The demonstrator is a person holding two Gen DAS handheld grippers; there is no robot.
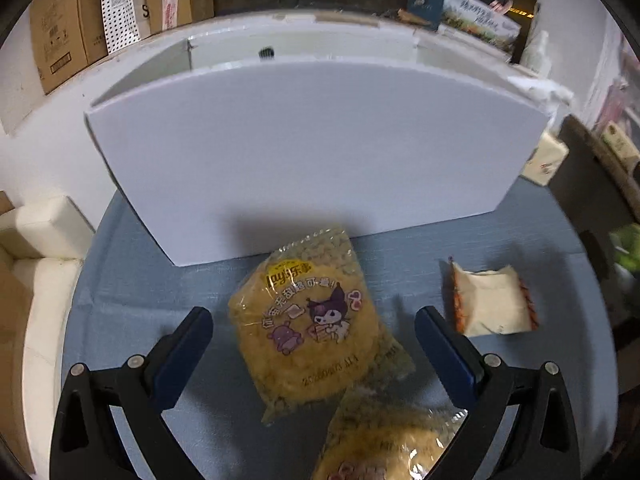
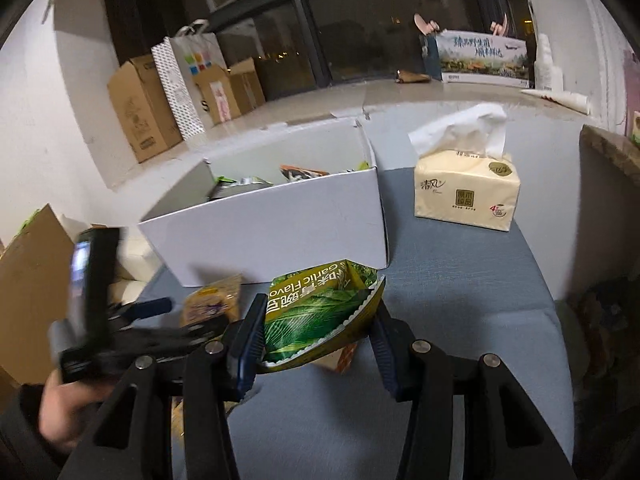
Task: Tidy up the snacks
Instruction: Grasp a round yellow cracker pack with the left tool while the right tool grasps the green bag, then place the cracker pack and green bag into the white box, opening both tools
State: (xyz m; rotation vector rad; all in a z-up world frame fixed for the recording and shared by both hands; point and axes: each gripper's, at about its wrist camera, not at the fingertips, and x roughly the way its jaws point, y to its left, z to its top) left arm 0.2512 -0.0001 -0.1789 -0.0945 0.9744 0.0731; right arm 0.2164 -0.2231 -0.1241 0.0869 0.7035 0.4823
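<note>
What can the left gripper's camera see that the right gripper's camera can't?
Only the left wrist view shows the open left gripper over a whole yellow snack bag, plus a small white packet lying nearby.

Only the right wrist view shows the right gripper shut on a green snack bag, and snacks inside the box.

Both show the white box, the blue tabletop and a tissue pack.

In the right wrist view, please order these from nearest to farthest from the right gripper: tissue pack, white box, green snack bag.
1. green snack bag, held between the right gripper fingers.
2. white box, just behind the bag, slightly left.
3. tissue pack, farther back on the right.
</note>
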